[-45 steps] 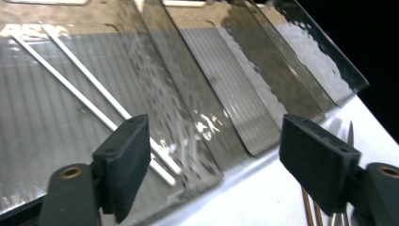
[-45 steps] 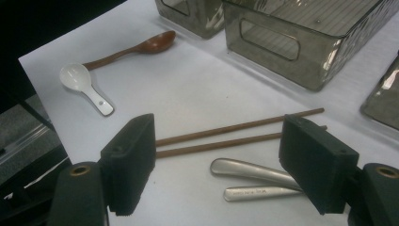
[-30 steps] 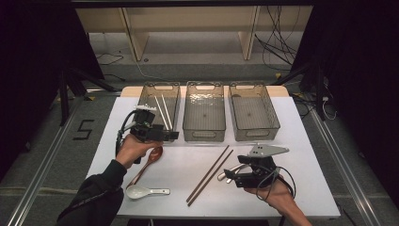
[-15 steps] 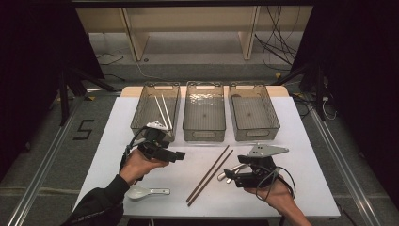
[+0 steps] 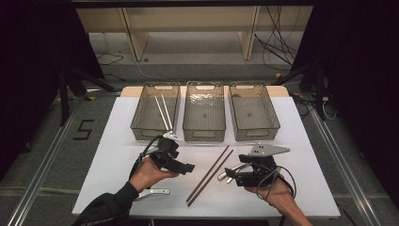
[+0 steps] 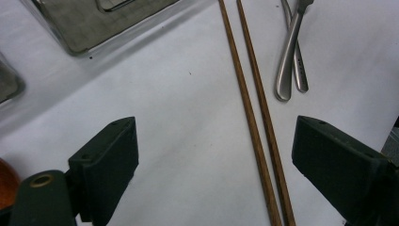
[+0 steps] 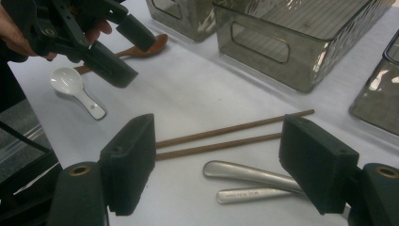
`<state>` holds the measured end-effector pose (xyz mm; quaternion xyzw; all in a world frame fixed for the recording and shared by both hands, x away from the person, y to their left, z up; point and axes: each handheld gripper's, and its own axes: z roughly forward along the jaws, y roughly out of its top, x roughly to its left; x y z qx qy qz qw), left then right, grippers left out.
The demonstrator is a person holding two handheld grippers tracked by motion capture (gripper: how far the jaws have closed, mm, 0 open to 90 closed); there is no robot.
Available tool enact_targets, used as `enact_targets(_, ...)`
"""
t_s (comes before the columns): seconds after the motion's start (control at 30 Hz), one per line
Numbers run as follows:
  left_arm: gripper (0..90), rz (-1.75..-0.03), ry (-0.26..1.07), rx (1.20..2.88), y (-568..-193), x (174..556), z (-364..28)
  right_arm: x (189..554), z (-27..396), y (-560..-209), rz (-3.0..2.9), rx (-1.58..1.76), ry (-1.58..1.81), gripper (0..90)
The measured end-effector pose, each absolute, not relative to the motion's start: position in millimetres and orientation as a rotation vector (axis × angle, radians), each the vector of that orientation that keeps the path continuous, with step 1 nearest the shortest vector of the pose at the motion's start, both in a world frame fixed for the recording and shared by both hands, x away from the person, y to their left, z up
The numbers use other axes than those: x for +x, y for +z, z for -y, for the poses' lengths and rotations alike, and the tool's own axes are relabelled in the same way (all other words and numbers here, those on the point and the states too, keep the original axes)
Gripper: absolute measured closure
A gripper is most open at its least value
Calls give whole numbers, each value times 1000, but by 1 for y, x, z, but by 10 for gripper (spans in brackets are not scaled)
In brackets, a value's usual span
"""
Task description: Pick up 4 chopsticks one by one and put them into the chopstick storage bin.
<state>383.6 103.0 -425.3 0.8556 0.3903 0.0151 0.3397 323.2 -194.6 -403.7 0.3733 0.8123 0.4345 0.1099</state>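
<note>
- Chopsticks (image 5: 209, 175), a brown wooden pair, lie side by side on the white table (image 5: 306, 141), slanting from just before the middle bin (image 5: 203, 113) down toward the near edge.
- My left gripper (image 5: 186, 167) hovers just left of them with its jaws spread wide and nothing between them.
- My right gripper (image 5: 230, 176) waits just right of the pair, near the near right part of the table, also spread and holding nothing.
- I judge the step in hand to be the reach for the chopsticks as part of sorting cutlery into bins; white chopsticks (image 5: 163, 112) already lie in the left bin (image 5: 155, 113).
- The next move calls for bringing the left jaws down astride both sticks and closing across them together.
- The left gripper view shows the sticks running between its jaws, with two metal handles (image 6: 291, 52) beyond.
- The right gripper view adds a white spoon (image 7: 77, 89) and a wooden spoon (image 7: 136, 47) near the left hand, which the high view largely hides behind that hand.
</note>
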Motion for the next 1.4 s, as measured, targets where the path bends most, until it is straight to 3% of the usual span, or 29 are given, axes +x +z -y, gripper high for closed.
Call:
enact_targets(0.9, 165, -957, -24, 2383, -447, 371, -73, 323, 196, -402, -2378, 1101, 1284, 286)
enact_targets(1.4, 243, -934, -36, 2448, -455, 369, -63, 323, 196, -403, -2381, 1103, 1284, 286)
